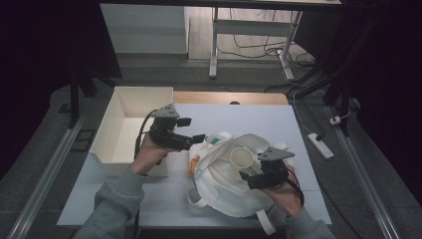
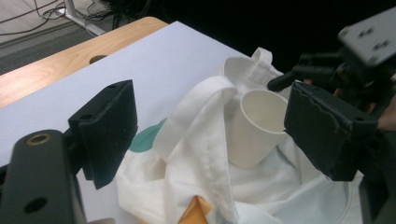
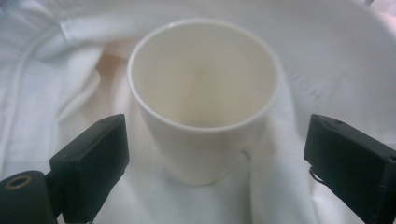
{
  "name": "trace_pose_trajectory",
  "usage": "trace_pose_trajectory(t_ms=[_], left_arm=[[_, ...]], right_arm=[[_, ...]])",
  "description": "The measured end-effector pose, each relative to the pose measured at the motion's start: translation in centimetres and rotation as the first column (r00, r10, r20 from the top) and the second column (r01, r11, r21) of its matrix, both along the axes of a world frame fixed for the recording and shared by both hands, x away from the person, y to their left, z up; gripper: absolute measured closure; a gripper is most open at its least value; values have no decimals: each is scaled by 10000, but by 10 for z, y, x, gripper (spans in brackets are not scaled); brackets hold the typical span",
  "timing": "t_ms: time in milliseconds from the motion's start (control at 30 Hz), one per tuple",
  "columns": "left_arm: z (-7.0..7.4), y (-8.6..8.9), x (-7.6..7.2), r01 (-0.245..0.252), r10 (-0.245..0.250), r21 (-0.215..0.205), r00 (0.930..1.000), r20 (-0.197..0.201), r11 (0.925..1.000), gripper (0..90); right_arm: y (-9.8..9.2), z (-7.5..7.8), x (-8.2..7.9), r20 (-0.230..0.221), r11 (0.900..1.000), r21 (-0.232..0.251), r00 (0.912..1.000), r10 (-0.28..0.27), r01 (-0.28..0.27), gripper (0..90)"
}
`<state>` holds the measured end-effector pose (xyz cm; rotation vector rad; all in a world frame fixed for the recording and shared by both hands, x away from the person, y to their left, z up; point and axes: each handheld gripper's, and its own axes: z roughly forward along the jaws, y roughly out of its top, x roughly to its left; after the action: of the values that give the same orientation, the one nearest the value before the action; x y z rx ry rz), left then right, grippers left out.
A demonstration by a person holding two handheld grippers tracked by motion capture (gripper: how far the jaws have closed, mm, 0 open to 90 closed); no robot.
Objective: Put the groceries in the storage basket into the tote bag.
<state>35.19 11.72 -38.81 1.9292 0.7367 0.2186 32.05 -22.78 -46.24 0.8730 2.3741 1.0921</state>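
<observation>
A white cloth bag (image 1: 224,191) lies crumpled on the pale table (image 1: 249,117). On top of it rests a white paper cup (image 1: 242,157), tilted with its mouth toward the person, empty inside (image 3: 205,102). My right gripper (image 1: 247,178) is just in front of the cup; in the right gripper view the right gripper (image 3: 217,140) stands open, a jaw on each side of the cup and clear of it. At the bag's left edge my left gripper (image 1: 193,129) is open. In the left gripper view the bag's hem (image 2: 196,126) lies between the left gripper's (image 2: 215,135) jaws, untouched, with the cup (image 2: 254,128) beyond.
An open white box (image 1: 124,124) sits at the table's left, close behind the left hand. Something orange (image 1: 194,162) and a teal patch (image 1: 214,141) peek out at the bag's left side. A wooden strip (image 1: 229,97) runs along the far edge. A power strip (image 1: 321,145) lies on the floor at the right.
</observation>
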Motion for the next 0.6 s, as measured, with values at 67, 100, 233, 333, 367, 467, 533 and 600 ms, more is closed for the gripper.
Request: trace_pose_trajectory(t_ms=[67,100,233,333,367,467,533,600], left_arm=[[1,0,-3,11,-11,43,10000,-14,10000,179],[1,0,-4,29,-29,58,10000,-11,10000,179],[1,3,-11,21,-20,260,10000,-37,9997,180],[-1,6,-15,-27,31,383,10000,-95,9993,181],[-1,7,-17,-35,40,431,9999,-113,9991,181],[-3,9,-22,-93,100,552,9999,-123,9984,181],[-6,10,-26,-150,158,703,9998,-109,9974,181],[-8,10,-29,-193,200,859,9998,-82,9961,181]], right_arm=[[-5,5,-3,134,10000,72,9999,-9,8,75],[-7,7,-4,137,9999,148,9999,21,-23,78],[-17,16,-7,206,9989,442,9997,129,-138,107],[-26,21,-8,376,9970,742,9991,189,-216,129],[-28,22,-9,373,9965,811,9991,184,-214,131],[-35,27,-8,434,9952,964,9990,126,-167,141],[-40,29,-9,531,9939,1081,9985,163,-220,157],[-44,31,-9,642,9935,1121,9979,129,-201,163]])
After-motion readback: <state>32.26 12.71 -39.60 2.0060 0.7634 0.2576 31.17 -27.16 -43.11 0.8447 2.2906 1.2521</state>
